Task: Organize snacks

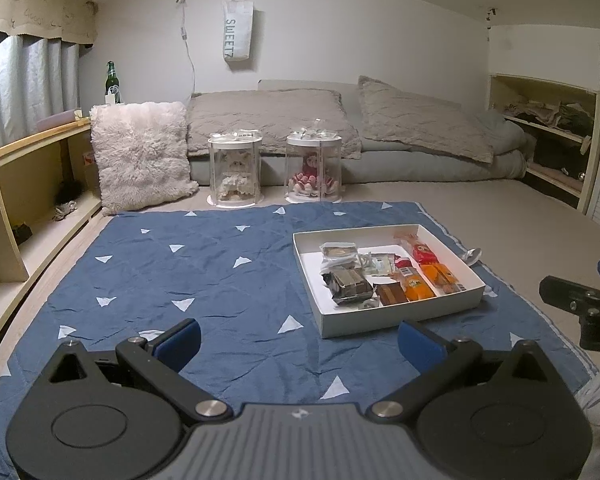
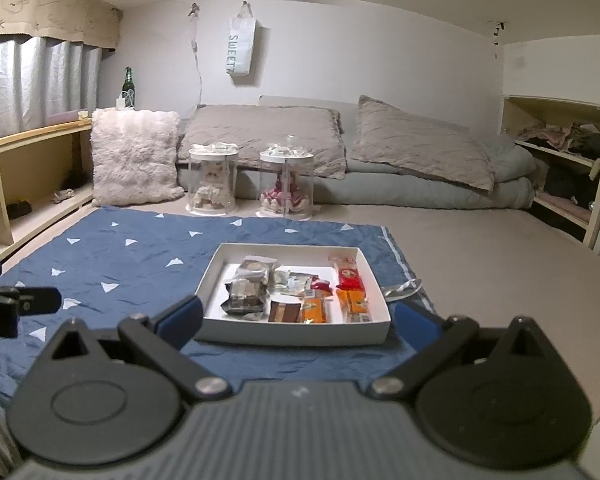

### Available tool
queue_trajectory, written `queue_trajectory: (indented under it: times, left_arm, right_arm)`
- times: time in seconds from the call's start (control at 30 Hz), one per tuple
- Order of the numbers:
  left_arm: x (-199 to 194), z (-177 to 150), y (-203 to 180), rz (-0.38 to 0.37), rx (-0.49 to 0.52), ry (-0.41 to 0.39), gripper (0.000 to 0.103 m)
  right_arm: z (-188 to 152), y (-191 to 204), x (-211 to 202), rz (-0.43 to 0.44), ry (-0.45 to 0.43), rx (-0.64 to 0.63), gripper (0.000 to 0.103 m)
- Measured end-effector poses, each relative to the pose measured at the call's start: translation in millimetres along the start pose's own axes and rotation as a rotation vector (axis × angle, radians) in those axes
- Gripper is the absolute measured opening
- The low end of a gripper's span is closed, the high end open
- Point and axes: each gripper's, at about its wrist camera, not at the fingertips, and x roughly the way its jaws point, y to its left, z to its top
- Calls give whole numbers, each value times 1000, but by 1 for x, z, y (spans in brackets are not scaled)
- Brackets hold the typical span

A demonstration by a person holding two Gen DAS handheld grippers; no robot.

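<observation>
A white shallow box lies on a blue quilt with white triangles. Inside it are several snacks: dark foil packs, orange packs, a red pack and a brown bar. My left gripper hangs open above the quilt, short of the box's near left corner, with nothing between its fingers. My right gripper is open and empty in front of the box's near wall. Each gripper shows at the edge of the other's view.
A crumpled silvery wrapper lies on the quilt just right of the box. Two clear cylinders holding dolls stand behind the quilt, before grey pillows and bedding. A fluffy white cushion, wooden shelves at both sides.
</observation>
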Motion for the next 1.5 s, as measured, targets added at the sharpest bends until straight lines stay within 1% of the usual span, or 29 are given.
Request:
queue_trajectory:
  times: [1.5]
  left_arm:
    - [0,0,-1,-1,-2,-3,103]
  right_arm:
    - [-2,4,1,-6,2,7,102]
